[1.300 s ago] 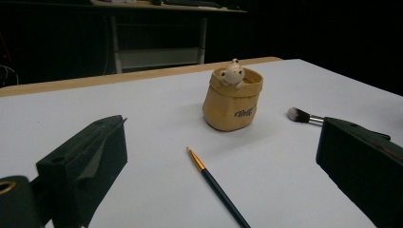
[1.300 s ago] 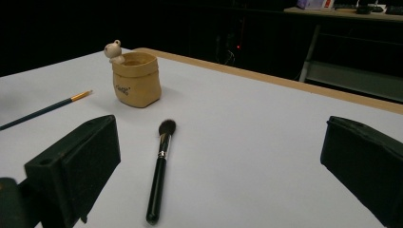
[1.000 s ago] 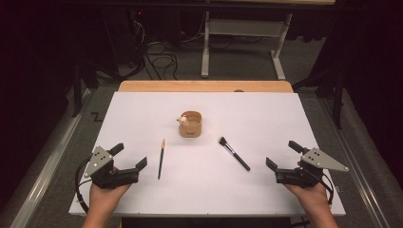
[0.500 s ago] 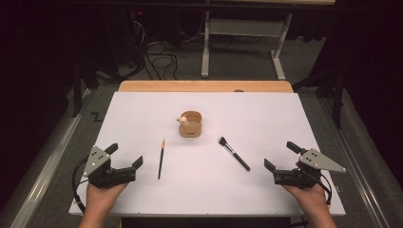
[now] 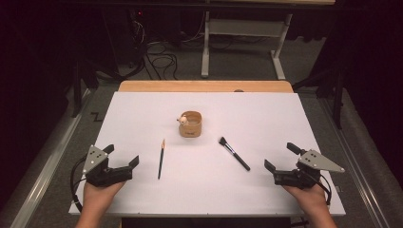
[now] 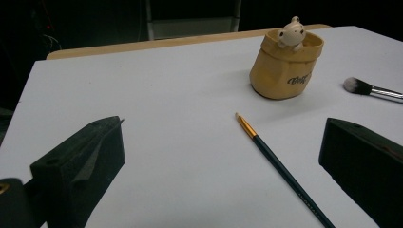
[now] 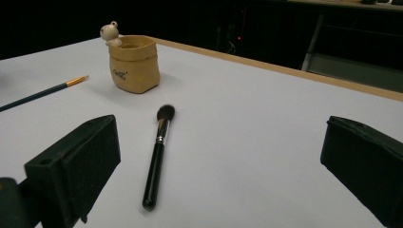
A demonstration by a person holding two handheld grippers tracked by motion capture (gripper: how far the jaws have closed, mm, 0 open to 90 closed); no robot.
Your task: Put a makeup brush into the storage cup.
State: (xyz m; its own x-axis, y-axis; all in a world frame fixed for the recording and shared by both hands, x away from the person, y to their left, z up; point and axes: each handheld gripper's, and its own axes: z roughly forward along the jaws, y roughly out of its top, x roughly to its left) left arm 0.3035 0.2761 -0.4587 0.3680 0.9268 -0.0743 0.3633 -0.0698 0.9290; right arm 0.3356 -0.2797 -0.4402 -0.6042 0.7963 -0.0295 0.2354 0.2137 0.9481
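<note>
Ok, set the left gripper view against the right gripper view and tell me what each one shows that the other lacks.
Left gripper view alone: the left gripper, jaws wide apart, and the whole green paintbrush lying between them. Right gripper view alone: the right gripper, also wide open, and the full black makeup brush, handle included. Both share the tan pot with its little figure, the white table and part of each brush.

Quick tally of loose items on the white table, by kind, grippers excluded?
Brushes: 2, a thin green paintbrush and a black makeup brush
Holders: 1, a tan pot with a small animal figure on its rim
Total: 3
</note>
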